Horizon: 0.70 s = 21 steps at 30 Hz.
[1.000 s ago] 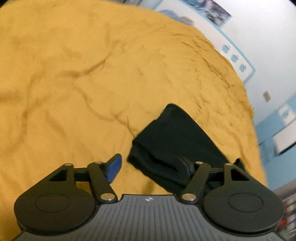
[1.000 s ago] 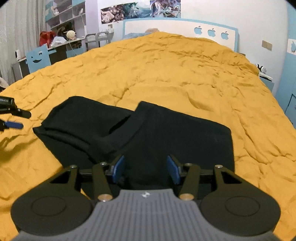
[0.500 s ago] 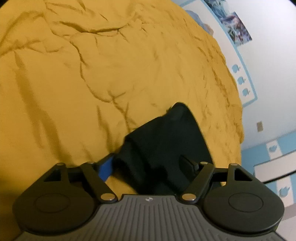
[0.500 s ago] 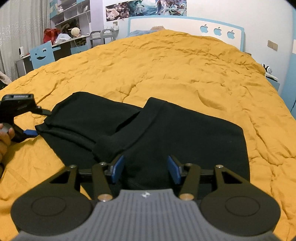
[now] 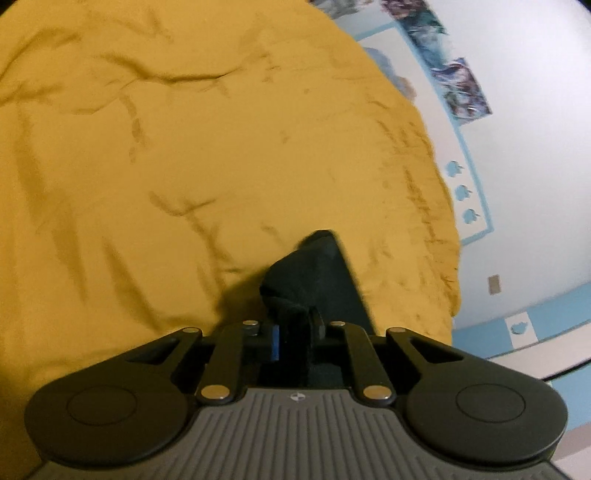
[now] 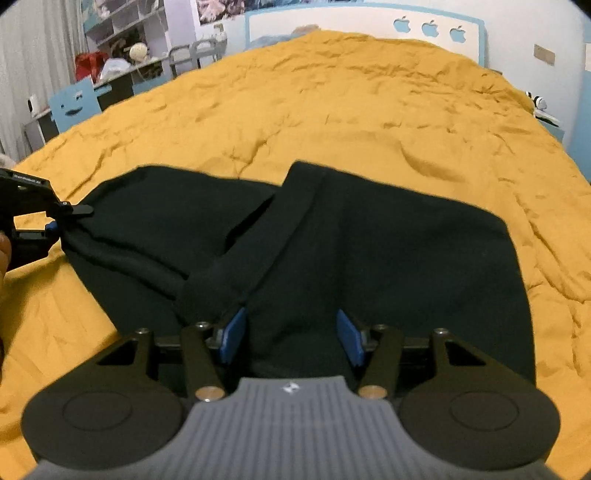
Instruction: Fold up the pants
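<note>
The bed [image 6: 369,110] with its yellow cover carries the black pants [image 6: 388,251], lying across its near part. A second ago my left gripper [image 5: 293,338] was open beside the pants' leg end; now its jaws are closed on that end. My right gripper [image 6: 290,334] remains open over the near edge, so I judge the fold can begin.

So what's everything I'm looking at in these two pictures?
pants: one, black, spread on the bedspread, partly folded
bedspread: one, mustard yellow, wrinkled, covering the bed
headboard: one, white with blue trim and three apple shapes, far end
posters: a few, blue-toned, on the wall
desk and shelves: cluttered, far left
left gripper: one, black, shut on the pants' edge
right gripper: one, black with blue pads, open over the pants
</note>
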### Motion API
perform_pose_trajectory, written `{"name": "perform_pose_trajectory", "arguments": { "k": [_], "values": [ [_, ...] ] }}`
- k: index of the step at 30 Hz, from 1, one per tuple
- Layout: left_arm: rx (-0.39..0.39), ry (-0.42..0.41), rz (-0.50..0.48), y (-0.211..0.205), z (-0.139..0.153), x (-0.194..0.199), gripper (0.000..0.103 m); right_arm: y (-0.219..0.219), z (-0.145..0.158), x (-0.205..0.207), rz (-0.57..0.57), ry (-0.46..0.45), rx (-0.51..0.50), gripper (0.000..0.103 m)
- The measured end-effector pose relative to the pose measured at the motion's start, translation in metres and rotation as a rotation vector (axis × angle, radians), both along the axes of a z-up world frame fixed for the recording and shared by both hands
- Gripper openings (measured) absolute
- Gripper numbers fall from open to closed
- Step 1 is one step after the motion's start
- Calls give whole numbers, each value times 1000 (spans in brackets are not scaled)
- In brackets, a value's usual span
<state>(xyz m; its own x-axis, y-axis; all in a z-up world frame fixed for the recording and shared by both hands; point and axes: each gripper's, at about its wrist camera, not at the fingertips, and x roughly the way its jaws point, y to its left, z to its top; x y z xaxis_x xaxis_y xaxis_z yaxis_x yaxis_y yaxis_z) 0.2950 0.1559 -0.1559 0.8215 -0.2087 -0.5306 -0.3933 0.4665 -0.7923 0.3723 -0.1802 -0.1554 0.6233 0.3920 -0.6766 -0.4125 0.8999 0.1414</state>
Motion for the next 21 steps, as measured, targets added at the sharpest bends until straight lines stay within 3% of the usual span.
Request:
{"name": "perform_pose_trajectory", "arguments": {
  "k": [5, 14, 21],
  "values": [
    [100, -53, -52, -17, 27, 7, 12, -3, 8, -3, -15, -33, 9, 52],
    [173, -117, -136, -53, 65, 22, 7, -26, 24, -11, -75, -56, 56, 52],
    [282, -157, -182, -92, 97, 28, 4, -51, 40, -18, -133, -76, 123, 52]
  ]
}}
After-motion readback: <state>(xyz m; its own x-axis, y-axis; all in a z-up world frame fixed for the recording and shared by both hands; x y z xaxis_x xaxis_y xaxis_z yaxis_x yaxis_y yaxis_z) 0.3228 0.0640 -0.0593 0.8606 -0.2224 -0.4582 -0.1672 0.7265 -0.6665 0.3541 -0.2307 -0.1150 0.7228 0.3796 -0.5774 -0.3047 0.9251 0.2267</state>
